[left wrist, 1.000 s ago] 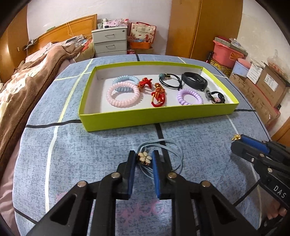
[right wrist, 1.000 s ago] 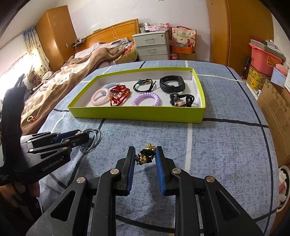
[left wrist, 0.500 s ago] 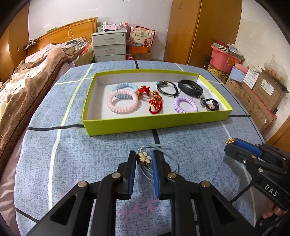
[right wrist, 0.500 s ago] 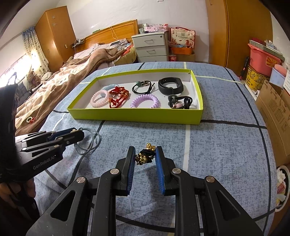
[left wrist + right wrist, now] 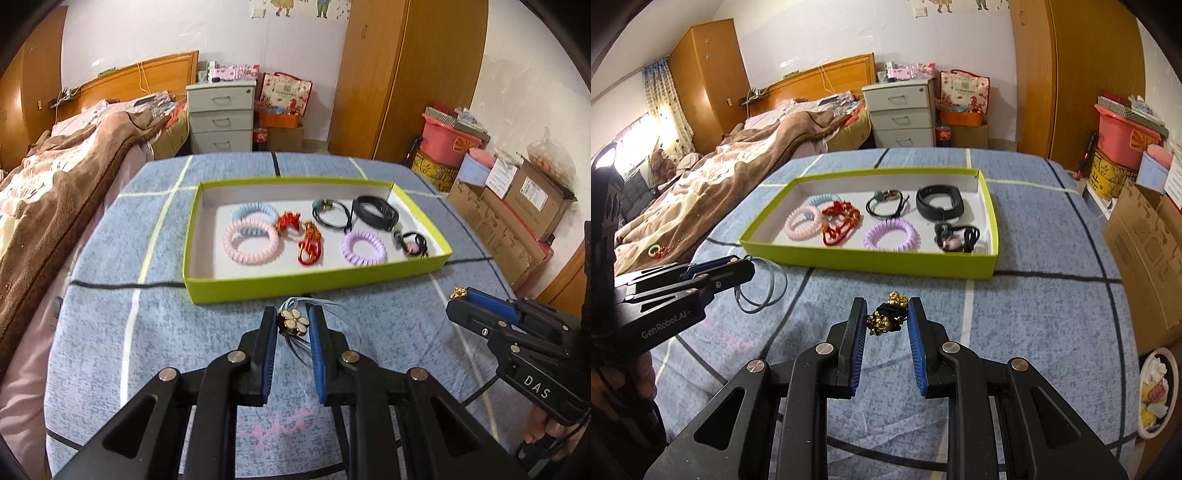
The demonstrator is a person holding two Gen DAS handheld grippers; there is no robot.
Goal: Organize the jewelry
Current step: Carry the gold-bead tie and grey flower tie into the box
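My left gripper (image 5: 293,320) is shut on a flower-charm hair tie (image 5: 291,322) with blue-grey elastic loops hanging below it, held above the blue tablecloth. My right gripper (image 5: 887,316) is shut on a black hair tie with gold beads (image 5: 886,318). A lime-green tray (image 5: 314,283) lies ahead in both views (image 5: 871,264). It holds a pink coil tie (image 5: 251,245), a blue coil tie (image 5: 255,212), red cords (image 5: 308,245), a purple coil tie (image 5: 364,247), black ties (image 5: 330,214) and a black band (image 5: 375,212).
The table carries a blue checked cloth (image 5: 110,332). A bed with a brown blanket (image 5: 55,192) lies to the left. Cardboard boxes (image 5: 517,221) and a pink bin (image 5: 448,138) stand to the right. A plate (image 5: 1156,391) sits low at the right.
Both grippers have risen and drawn back from the tray with their hair ties still held. The flower tie's loops have lifted off the cloth.
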